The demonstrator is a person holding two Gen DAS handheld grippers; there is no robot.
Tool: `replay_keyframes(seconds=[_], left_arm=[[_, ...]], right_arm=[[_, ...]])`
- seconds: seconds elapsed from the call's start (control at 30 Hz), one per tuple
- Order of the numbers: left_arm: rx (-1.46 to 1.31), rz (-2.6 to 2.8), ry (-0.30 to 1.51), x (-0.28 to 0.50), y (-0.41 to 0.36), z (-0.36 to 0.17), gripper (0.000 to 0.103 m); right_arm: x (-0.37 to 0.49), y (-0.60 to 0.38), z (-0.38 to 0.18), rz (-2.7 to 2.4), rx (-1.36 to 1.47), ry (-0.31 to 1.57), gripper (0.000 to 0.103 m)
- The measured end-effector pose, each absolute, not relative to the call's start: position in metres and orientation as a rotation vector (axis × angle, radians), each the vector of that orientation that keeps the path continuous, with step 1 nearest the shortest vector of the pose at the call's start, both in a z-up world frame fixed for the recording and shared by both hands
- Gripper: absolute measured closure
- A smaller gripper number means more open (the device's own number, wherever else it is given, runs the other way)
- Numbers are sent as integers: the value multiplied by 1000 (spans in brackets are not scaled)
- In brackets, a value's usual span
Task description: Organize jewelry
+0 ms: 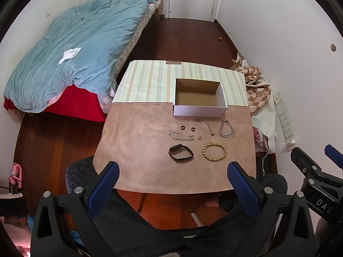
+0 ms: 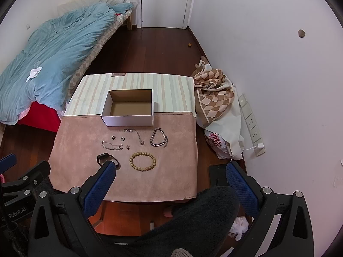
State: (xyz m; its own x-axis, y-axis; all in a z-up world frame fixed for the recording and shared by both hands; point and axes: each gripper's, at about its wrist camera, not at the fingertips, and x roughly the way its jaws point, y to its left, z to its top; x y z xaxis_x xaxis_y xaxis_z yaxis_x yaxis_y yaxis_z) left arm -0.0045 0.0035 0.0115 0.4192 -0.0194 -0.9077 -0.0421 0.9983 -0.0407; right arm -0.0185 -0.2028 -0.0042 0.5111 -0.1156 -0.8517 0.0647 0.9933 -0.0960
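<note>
Table [image 1: 133, 150]: pink suede-like mat in front, striped cloth behind.
Box [image 1: 199, 113]: white card, open, empty, at the seam of mat and cloth.
Left gripper [image 1: 172, 177] and right gripper [image 2: 171, 176]: both spread wide, holding nothing, hovering short of the table's near edge.
Black band [image 1: 181, 153]: nearest item, a stiff loop.
Bead bracelet [image 1: 214, 151]: tan, just beside the band.
Curb chain [image 1: 227, 129], thin necklace [image 1: 206, 126], crystal bracelet [image 1: 181, 137]: lie loose; likely to slip or drag a neighbour if pinched by one strand.
Two rings [image 1: 187, 128], small stud [image 1: 199, 138]: flat and tiny, easily missed or flicked off.
</note>
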Motion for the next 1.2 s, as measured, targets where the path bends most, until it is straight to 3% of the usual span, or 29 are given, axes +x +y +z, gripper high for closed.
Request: replay_keyframes(seconds=[0.6,1.07,1.2], left_arm=[[-37,67,1121,10,8,-8,0],[67,170,1290,76,21,-133,0],[80,196,1340,87,28,-167,0]], right_arm=[[-3,-207,-25,-139,-17,1034,0],[72,-218,-184,-190,23,1268,0],[85,-212,-234,-182,32,1346,7]])
